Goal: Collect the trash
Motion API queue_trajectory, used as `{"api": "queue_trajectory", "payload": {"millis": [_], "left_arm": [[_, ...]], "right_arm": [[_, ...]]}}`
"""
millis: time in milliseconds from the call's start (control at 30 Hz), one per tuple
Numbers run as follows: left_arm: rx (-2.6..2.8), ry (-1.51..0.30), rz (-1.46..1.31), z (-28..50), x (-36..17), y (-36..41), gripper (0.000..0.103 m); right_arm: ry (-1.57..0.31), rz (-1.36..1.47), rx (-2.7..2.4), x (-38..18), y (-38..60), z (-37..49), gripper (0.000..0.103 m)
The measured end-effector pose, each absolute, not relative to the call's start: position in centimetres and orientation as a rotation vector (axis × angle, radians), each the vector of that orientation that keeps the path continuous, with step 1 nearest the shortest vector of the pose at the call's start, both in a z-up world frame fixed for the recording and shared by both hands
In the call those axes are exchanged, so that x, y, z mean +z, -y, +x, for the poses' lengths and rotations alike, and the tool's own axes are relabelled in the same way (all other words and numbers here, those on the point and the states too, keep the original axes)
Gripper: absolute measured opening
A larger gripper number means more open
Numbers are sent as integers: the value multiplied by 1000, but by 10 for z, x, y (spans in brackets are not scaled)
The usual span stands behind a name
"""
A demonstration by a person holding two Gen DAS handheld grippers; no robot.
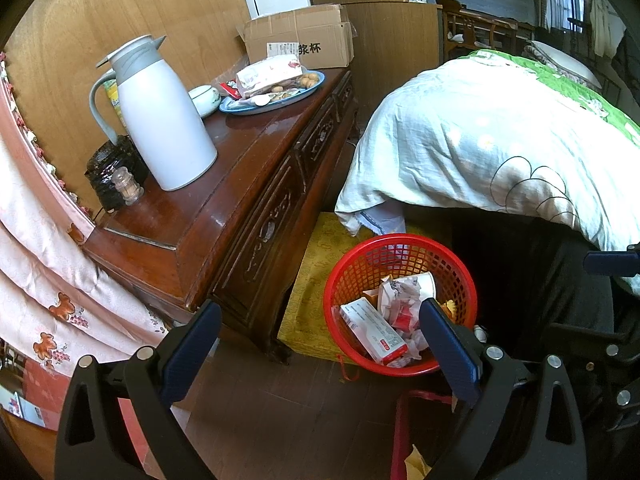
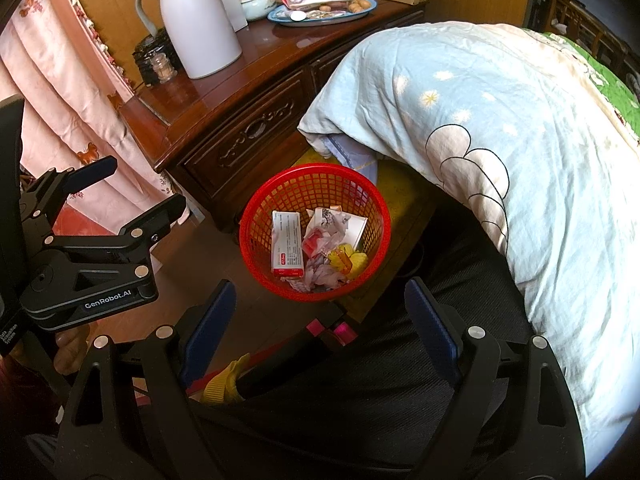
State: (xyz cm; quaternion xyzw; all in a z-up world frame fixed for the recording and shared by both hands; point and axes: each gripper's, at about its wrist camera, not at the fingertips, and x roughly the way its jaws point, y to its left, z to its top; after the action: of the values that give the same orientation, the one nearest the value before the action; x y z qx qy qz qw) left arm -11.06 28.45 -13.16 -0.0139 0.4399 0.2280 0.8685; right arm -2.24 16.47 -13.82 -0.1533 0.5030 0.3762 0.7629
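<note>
place: home bedroom | cues: quilt-covered bed (image 2: 500,128), carved wooden dresser (image 1: 240,208), curtain (image 1: 48,264), thermos jug (image 1: 160,116)

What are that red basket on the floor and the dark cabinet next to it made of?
The red basket looks like moulded plastic: an even, slightly glossy open grid with a smooth rim. The cabinet seems to be dark varnished wood: its top mirrors the light, and the drawer fronts show carved scrollwork. Whether it is solid wood or veneer cannot be told.
</note>
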Motion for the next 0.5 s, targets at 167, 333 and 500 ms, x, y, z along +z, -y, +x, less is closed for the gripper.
{"api": "queue_trajectory", "payload": {"millis": [167,333,500], "left_arm": [[461,-926,-43,-109,-134,-284,97],[455,-906,-16,-111,-133,-280,97],[459,-909,-26,-111,-132,-283,97]], "right_arm": [[-1093,-333,818,-138,-165,-22,84],[-1094,-333,818,-138,-165,-22,84],[-1093,-333,818,-138,-165,-22,84]]}}
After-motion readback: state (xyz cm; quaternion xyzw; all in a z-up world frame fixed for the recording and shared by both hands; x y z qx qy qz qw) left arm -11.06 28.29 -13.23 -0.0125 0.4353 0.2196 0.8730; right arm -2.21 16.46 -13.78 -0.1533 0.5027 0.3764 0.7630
